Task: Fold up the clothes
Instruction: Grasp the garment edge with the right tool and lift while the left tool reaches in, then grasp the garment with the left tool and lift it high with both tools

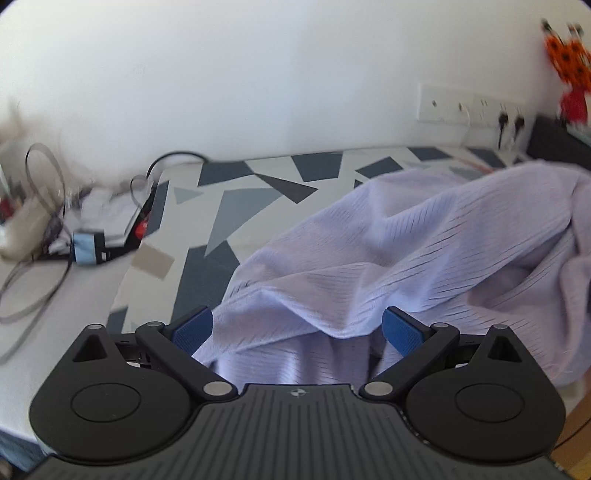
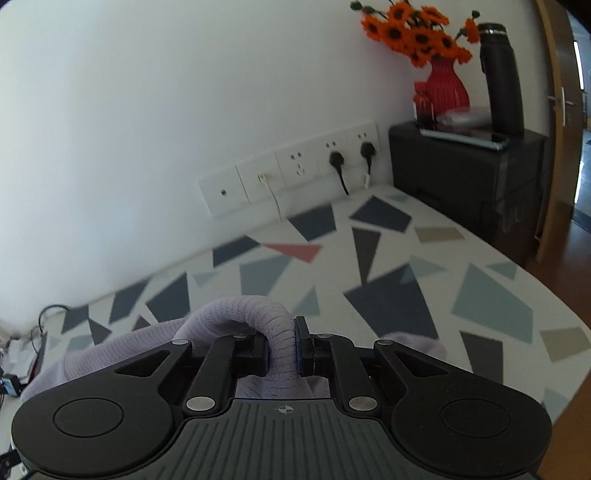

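Left tool (image 1: 297,326): spread wide, its blue fingertips (image 1: 193,328) well apart; a fold of the lilac garment (image 1: 406,236) lies between them, not pinched.
Right tool (image 2: 281,345): pressed together on a bunched roll of the same garment (image 2: 271,332), which arches up and over to the left of the fingers.
Garment: ribbed, pale lilac knit; in the left view it lies heaped and creased from the tool across to the right edge, resting on the counter (image 1: 236,206). In the right view it hangs below and to the left of the tool, with a small part showing at the right.
Counter: covered with a white cloth (image 2: 388,266) printed with dark blue, grey, tan and red shapes.
Far left of counter: a blurred tangle of cables (image 1: 33,236) and small items, well apart from the garment.
Wall: white, with a row of sockets (image 2: 291,173), two black plugs in them.
Right corner: a black box (image 2: 465,184) carrying a red vase (image 2: 445,90) of orange flowers (image 2: 413,31) and a tall dark bottle (image 2: 502,81).
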Tool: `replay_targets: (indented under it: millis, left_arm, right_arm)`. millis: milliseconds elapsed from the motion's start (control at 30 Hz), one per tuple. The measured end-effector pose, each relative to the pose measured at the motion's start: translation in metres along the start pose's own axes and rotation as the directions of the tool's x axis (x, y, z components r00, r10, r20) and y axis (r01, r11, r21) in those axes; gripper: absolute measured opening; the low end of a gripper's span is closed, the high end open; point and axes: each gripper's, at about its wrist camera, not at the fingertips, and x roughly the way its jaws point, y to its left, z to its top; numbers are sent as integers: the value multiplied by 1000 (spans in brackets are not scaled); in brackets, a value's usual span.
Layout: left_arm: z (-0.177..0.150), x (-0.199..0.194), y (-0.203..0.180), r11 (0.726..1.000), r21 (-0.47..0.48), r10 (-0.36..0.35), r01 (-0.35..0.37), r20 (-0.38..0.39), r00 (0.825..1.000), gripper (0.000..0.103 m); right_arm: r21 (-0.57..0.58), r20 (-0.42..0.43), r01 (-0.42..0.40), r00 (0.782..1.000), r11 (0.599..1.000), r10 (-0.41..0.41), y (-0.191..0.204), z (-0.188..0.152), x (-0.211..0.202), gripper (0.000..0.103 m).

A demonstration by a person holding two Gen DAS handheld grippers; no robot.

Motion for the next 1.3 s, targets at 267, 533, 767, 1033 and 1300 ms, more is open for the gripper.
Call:
replay_targets:
  millis: [267, 533, 767, 1033, 1300]
  left_arm:
    - [-18, 26, -39, 928, 368, 28, -58, 88, 996, 100]
    - [-16, 51, -30, 906, 420, 10, -57, 112, 994, 100]
    - [-12, 52, -20, 948, 310, -94, 63, 87, 992, 23]
    - [5, 7, 20, 982, 181, -90, 45, 252, 964, 15]
    - [58, -66, 77, 989, -143, 33, 44, 498, 867, 12]
  right_arm:
    - [-61, -3, 8, 1000, 998, -8, 21, -13, -6, 12]
    - [-168, -20, 3, 1000, 986, -6, 47, -20, -2, 24]
    - [-341, -23, 22, 999, 940, -31, 76, -26, 10, 39]
    - [-352, -65, 69, 993, 933, -98, 71, -18, 34, 11]
    - [-353, 154, -66, 980, 933, 128, 97, 45, -12, 10]
